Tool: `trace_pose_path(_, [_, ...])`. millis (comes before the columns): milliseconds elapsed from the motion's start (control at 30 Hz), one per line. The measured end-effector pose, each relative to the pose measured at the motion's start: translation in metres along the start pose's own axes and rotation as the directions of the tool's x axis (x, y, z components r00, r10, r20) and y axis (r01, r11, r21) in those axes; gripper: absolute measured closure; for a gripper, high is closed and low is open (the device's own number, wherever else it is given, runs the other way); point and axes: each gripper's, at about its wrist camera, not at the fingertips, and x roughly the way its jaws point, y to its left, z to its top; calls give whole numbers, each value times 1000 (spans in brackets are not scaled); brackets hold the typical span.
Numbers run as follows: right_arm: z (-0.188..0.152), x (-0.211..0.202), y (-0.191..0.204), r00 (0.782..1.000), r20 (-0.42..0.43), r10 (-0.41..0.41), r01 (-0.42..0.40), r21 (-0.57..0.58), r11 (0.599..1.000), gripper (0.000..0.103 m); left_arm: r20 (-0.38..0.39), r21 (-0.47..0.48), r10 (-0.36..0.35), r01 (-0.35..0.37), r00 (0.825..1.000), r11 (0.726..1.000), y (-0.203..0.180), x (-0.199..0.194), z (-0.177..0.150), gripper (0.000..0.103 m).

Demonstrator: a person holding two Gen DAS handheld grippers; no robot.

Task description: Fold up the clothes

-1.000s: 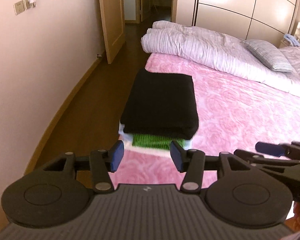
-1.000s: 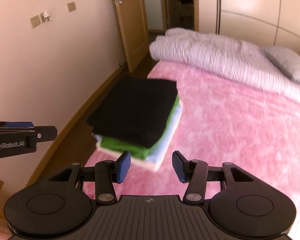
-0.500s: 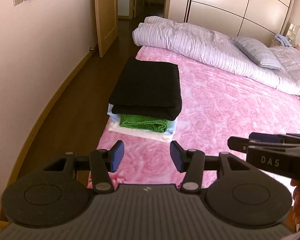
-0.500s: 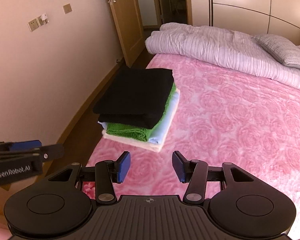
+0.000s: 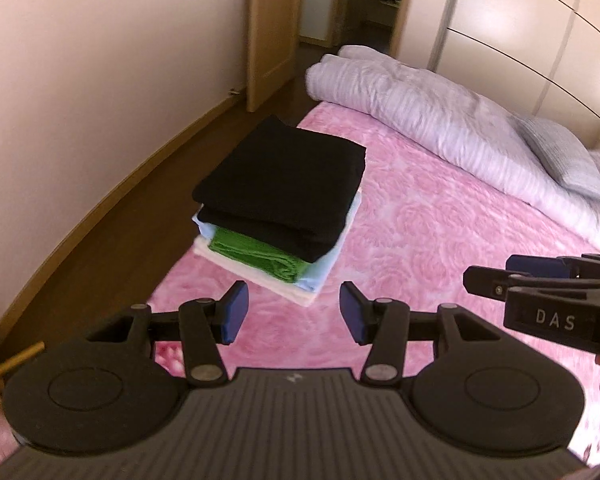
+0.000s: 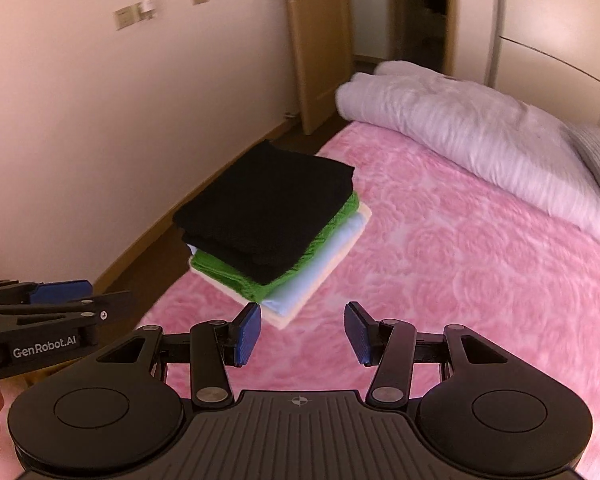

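A stack of folded clothes (image 5: 278, 208) is lying at the centre of the left wrist view, on the corner of the bed (image 5: 440, 232) nearest the wall. The black garment (image 5: 284, 176) on top is showing a thick, matte, rectangular fold with rounded doubled edges. Beneath it a green knit (image 5: 256, 254) is showing a ribbed, coarser texture, then a smooth pale blue piece (image 5: 320, 270), then a cream piece (image 5: 260, 280) at the bottom, each protruding past the layer above. The stack's left edge is overhanging the bed's edge, above the dark wooden floor (image 5: 112, 248).

The bed cover is looking plush, pink, with a raised rose pattern. A rolled striped lilac quilt (image 5: 412, 108) and a striped pillow (image 5: 560, 156) are lying across the upper right of the frame, well apart from the stack. A broad stretch of bare pink cover is lying open between them.

The left gripper (image 5: 292, 312) is standing released at lower centre, its blue ribbed pads (image 5: 236, 312) apart with nothing between them, short of the stack's near corner. In the right wrist view the right gripper (image 6: 302, 332) is likewise standing spread and empty, its pads framing the cream corner without touching it. Each gripper is appearing at the side edge of the other's view. The floor strip along the smooth beige wall (image 5: 80, 92) is running narrow toward a wooden door (image 5: 270, 28) at upper centre.
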Motion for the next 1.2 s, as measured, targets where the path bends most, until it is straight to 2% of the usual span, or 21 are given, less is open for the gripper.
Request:
trace_pose_path(200, [-6, -12, -58, 993, -64, 94, -100, -97, 990, 53, -20, -122, 66, -68, 998, 990, -57, -16, -23, 57])
trace_pose_path(500, [-24, -26, -115, 974, -124, 189, -208, -165, 964, 53, -30, -210, 155, -158, 987, 965, -119, -37, -59, 57])
trace_pose_path(733, [-24, -30, -134, 965, -135, 225, -249, -202, 947, 53, -29, -264, 191, -192, 981, 945, -141, -39, -72, 57])
trace_pose_path(1000, [-11, -14, -151, 961, -146, 235, -264, -237, 935, 53, -34, -288, 202, -203, 979, 936, -158, -23, -63, 57])
trace_pose_path(1200, [0, 9, -153, 953, -179, 243, -284, -266, 921, 53, -57, -315, 224, -230, 973, 921, -156, -6, -54, 57])
